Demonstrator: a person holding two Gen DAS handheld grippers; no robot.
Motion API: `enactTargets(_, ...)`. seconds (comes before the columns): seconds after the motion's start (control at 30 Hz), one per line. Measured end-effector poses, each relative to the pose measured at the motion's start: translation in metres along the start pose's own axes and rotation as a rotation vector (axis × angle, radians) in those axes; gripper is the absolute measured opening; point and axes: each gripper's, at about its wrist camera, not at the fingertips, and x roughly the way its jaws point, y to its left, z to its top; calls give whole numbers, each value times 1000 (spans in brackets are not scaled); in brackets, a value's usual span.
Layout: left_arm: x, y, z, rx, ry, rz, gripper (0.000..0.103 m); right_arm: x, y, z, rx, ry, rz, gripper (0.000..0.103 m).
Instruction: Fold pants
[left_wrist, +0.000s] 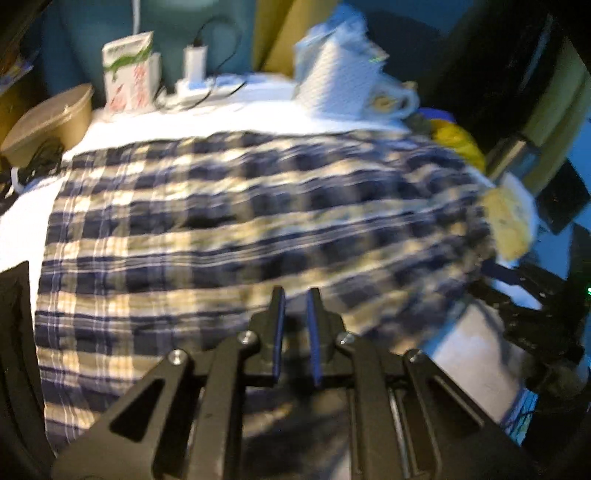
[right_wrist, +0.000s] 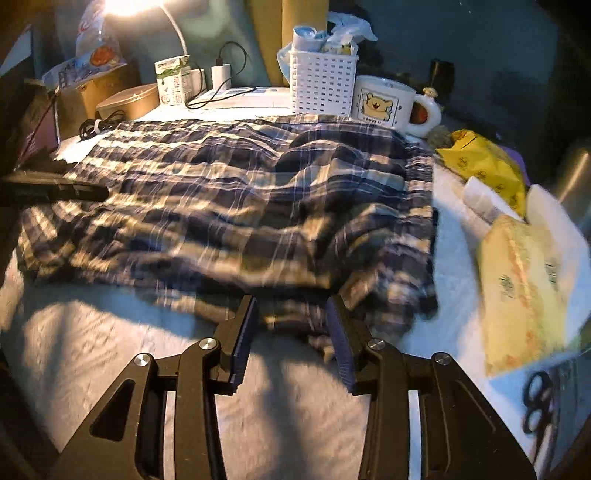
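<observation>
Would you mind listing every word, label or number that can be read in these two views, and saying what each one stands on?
"LOVE" is partly legible under the bear picture on the white mug; any letters after it are unclear.
Carton: green and grey print, too small to read.
Yellow bag: small repeated marks, unreadable.
Tissue pack: green print, blurred by motion.
Snack bag: printing unreadable.
The plaid pants show no text.

Motion blur smears the plaid pants (left_wrist: 240, 229) and the tissue pack (right_wrist: 524, 280).
</observation>
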Motion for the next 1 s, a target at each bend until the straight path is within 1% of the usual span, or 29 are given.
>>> enactTargets(0.03,-5,-8,-3,17,-5,-23,12,-3,-1,0,5,-10,0,41)
enactTargets(0.1,-7,-22,-9,46,4,-55,13,-12,-5,5,25,-56,-7,41)
enactTargets(0.17,-2,-31,-15,65,24,-69,13,-13,-9,11,46,-84,-13,41)
enactTargets(0.27,12,-36,-25,59,68,-59,13,2,-14,17,62,-79,-54,41)
enactTargets(0.3,16,-37,-28,60,77,-50,13,10,-16,15,68,-56,-65,41)
enactTargets(0.33,21,-36,-31,57,92,-36,13,15,-18,13,70,-32,-68,41)
enactTargets(0.37,20,-34,-36,50,82,-43,12,21,-17,8,60,-5,-70,40)
enactTargets(0.43,14,-31,-43,40,80,-36,12,16,-8,-1,0,-6,-104,40)
enactTargets(0.57,0,-16,-50,3,85,-34,13,5,-9,-8,-14,28,-92,41)
enactTargets(0.67,-12,2,-49,-19,68,-14,13,-11,-9,-8,-9,-2,-65,41)
enactTargets(0.73,-17,16,-46,-31,49,17,14,-21,-13,-2,30,-47,-48,52)
enactTargets(0.77,-17,19,-43,-33,41,28,16,-24,-16,3,55,-73,-43,68)
enactTargets(0.8,-18,24,-41,-34,28,42,17,-26,-22,10,87,-104,-40,77)
enactTargets(0.87,-16,29,-32,-41,7,66,19,-22,-30,24,122,-126,-60,77)
enactTargets(0.93,-14,29,-18,-38,-19,67,22,-14,-37,39,155,-149,-82,77)
enactTargets(0.97,-12,27,-11,-24,-38,71,25,-7,-41,49,170,-151,-85,77)
enactTargets(1.0,-8,24,-3,-1,-49,85,34,0,-43,58,168,-151,-89,77)
